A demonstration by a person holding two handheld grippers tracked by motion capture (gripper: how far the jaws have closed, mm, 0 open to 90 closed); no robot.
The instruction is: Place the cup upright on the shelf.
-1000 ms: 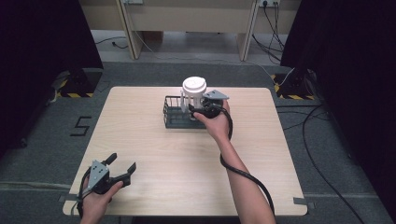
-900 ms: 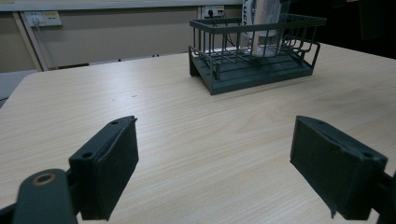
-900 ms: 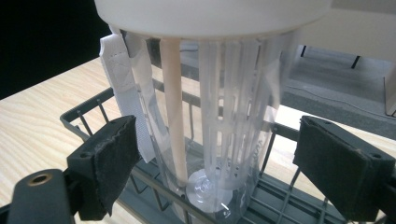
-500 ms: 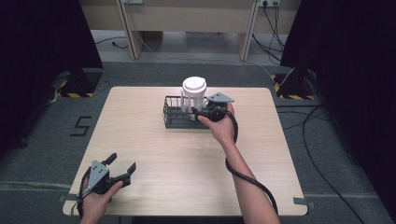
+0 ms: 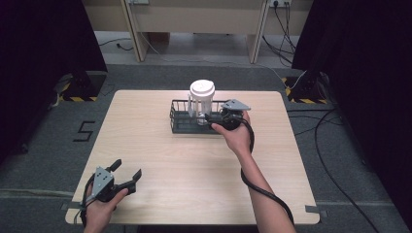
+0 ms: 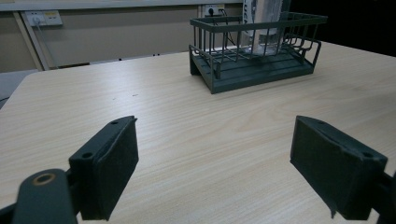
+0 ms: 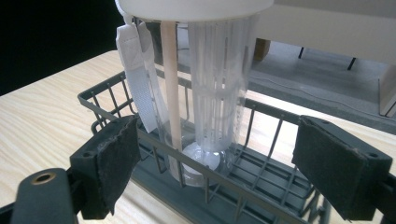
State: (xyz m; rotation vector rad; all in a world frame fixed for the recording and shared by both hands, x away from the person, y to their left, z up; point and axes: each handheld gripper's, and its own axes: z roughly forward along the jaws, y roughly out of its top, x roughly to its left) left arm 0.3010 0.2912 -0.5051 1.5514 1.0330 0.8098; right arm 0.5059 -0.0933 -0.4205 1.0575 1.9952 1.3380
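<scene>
Now, clear bottle (image 7: 210, 93) upright in rack (image 7: 261, 186), just beyond right gripper (image 7: 215, 175), jaws spread

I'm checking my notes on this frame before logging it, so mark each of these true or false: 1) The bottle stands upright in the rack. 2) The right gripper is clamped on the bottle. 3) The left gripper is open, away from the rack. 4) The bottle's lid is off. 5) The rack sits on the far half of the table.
1) True: the bottle stands upright in the rack.
2) False: the right gripper is open, its jaws spread at the rack's near wall, apart from the bottle.
3) True: the left gripper is open near the table's near left corner, with bare wood between it and the rack.
4) False: a white lid caps the bottle.
5) True.
</scene>
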